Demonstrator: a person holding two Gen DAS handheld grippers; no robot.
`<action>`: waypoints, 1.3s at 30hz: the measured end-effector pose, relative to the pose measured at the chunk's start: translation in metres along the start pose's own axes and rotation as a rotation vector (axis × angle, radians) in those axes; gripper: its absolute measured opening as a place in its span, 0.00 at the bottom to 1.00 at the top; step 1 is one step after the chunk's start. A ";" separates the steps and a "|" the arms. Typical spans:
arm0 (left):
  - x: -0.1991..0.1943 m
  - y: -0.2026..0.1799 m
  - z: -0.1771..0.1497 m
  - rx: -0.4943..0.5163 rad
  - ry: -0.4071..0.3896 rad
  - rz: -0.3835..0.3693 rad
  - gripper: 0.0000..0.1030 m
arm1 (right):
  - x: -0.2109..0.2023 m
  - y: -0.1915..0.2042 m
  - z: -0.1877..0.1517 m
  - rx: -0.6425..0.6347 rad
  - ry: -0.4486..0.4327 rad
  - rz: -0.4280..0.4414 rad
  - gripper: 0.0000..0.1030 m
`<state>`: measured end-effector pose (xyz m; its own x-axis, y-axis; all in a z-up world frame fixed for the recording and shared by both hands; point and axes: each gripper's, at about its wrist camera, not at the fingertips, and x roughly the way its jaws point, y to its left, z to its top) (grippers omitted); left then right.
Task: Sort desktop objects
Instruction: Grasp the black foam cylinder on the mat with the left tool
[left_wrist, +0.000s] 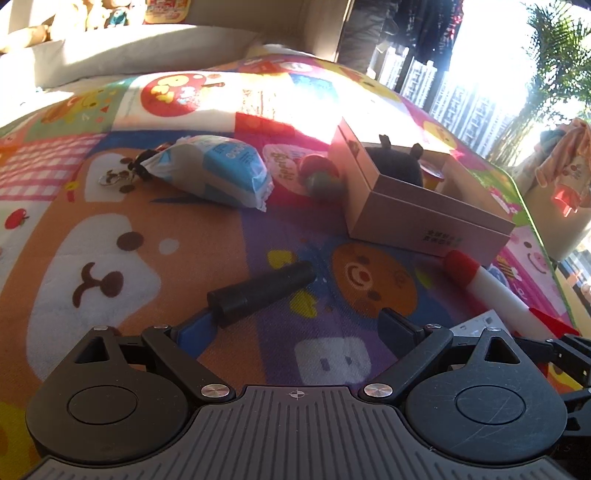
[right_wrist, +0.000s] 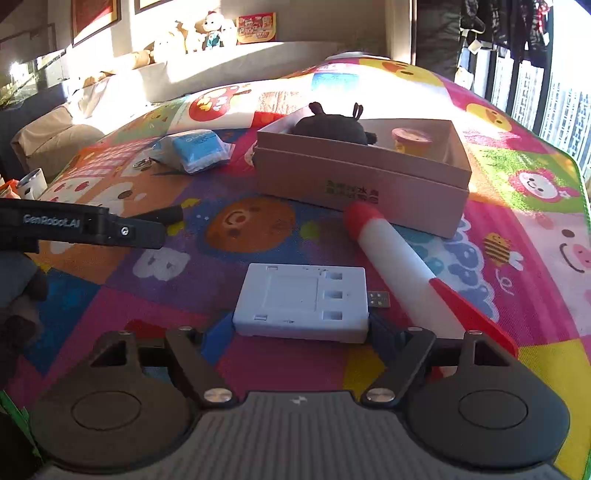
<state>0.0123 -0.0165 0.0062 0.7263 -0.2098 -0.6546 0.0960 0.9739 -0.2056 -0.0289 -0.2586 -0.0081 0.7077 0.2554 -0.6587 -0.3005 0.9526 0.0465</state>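
The left gripper (left_wrist: 295, 325) hung with jaws released over the cartoon-print play mat (left_wrist: 147, 266), a black cylinder (left_wrist: 262, 293) lying just beyond its left finger. The right gripper (right_wrist: 291, 332) had its jaws spread either side of a white USB charger (right_wrist: 303, 301), near or touching its ends; I could not tell whether they gripped it. A red-and-white toy rocket (right_wrist: 402, 264) lay just right of it, tip touching the cardboard box (right_wrist: 362, 181), which held a black plush (right_wrist: 328, 127) and a small cup (right_wrist: 412, 142). A tissue pack (left_wrist: 218, 170) lay far left.
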 end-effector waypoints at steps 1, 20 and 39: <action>0.003 -0.002 0.002 0.014 -0.003 0.011 0.94 | 0.001 0.000 -0.002 -0.005 -0.011 -0.004 0.76; 0.057 -0.016 0.036 0.216 -0.020 0.128 0.79 | 0.004 0.002 -0.010 -0.024 -0.057 -0.021 0.95; 0.012 -0.035 -0.002 0.442 -0.030 0.129 0.93 | 0.008 0.004 -0.008 -0.026 -0.028 -0.025 1.00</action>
<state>0.0161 -0.0532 0.0044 0.7699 -0.0882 -0.6320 0.2797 0.9368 0.2100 -0.0296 -0.2545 -0.0188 0.7330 0.2363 -0.6379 -0.2984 0.9544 0.0107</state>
